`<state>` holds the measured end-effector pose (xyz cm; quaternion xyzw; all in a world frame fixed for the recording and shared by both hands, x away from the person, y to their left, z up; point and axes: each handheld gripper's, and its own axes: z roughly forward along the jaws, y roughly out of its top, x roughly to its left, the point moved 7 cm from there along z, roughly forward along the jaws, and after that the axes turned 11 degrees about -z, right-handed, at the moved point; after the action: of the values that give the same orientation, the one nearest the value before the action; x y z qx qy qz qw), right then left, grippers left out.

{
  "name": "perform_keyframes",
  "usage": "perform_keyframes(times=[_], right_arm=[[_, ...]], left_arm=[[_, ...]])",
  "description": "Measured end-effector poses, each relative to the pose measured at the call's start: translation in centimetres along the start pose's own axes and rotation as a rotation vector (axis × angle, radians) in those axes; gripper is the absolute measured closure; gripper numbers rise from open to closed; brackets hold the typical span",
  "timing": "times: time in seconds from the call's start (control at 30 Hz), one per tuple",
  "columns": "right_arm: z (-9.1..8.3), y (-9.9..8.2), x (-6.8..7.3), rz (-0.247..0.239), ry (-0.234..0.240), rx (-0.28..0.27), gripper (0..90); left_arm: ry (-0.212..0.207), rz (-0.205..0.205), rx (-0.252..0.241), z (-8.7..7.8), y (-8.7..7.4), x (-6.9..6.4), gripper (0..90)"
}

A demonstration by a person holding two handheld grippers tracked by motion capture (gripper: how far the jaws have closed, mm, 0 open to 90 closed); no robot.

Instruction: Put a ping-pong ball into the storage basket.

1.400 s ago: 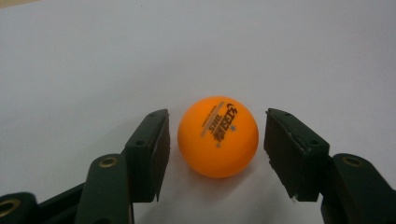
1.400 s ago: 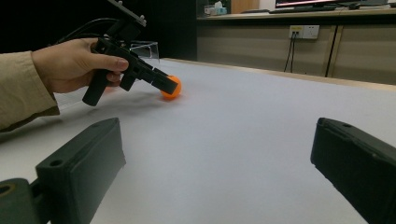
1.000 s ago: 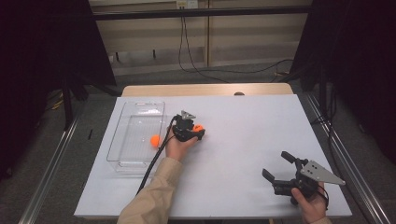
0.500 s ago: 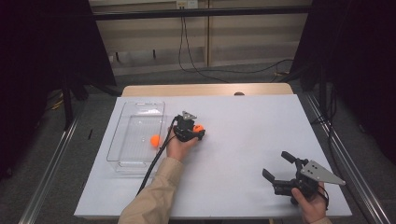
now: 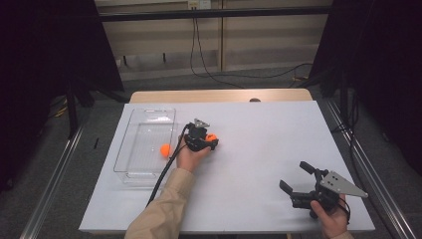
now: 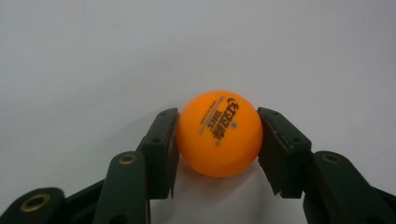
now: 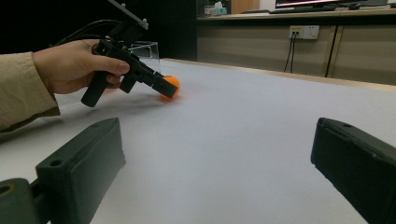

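Observation:
An orange ping-pong ball [image 6: 219, 133] with dark print rests on the white table [image 5: 259, 144]. My left gripper [image 5: 211, 140] is shut on it, one black pad pressed against each side. From the right gripper view, the left hand holds that gripper [image 7: 164, 87] tilted down, with the ball [image 7: 172, 84] at its tip touching the table. A second orange ball [image 5: 165, 149] lies inside the clear plastic tray [image 5: 144, 130] just left of the left hand. Near the table's front right, my right gripper [image 5: 293, 175] stands open with nothing between its jaws.
The clear tray stands along the table's left side, its near wall beside the left forearm's sleeve [image 5: 164, 209]. A black cable [image 5: 166, 169] trails from the left gripper toward the front edge. Bare white tabletop lies between the two grippers.

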<state>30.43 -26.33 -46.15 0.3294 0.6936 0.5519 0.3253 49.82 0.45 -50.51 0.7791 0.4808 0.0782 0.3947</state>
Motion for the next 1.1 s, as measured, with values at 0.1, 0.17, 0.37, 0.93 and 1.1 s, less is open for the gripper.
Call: perform_keyframes(times=[0.1, 0.17, 0.37, 0.93, 1.1], right_arm=[[0.0, 0.0, 0.0, 0.001, 0.001, 0.0, 2.1], [0.0, 0.0, 0.0, 0.0, 0.001, 0.0, 2.1], [0.0, 0.0, 0.0, 0.0, 0.001, 0.001, 2.0], [0.1, 0.0, 0.1, -0.002, 0.002, 0.002, 2.0], [0.1, 0.0, 0.1, -0.002, 0.001, 0.002, 2.0]], left_arm=[[0.0, -0.006, 0.007, -0.2, 0.0, 0.1, 50.9], [-0.003, -0.002, 0.009, -0.3, 0.0, 0.0, 50.9], [-0.013, 0.001, 0.028, -0.8, 0.0, -0.1, 50.9], [-0.068, -0.015, 0.045, -2.0, 0.1, -1.0, 50.9], [-0.066, -0.006, 0.045, -2.5, 0.1, -1.0, 50.9]])
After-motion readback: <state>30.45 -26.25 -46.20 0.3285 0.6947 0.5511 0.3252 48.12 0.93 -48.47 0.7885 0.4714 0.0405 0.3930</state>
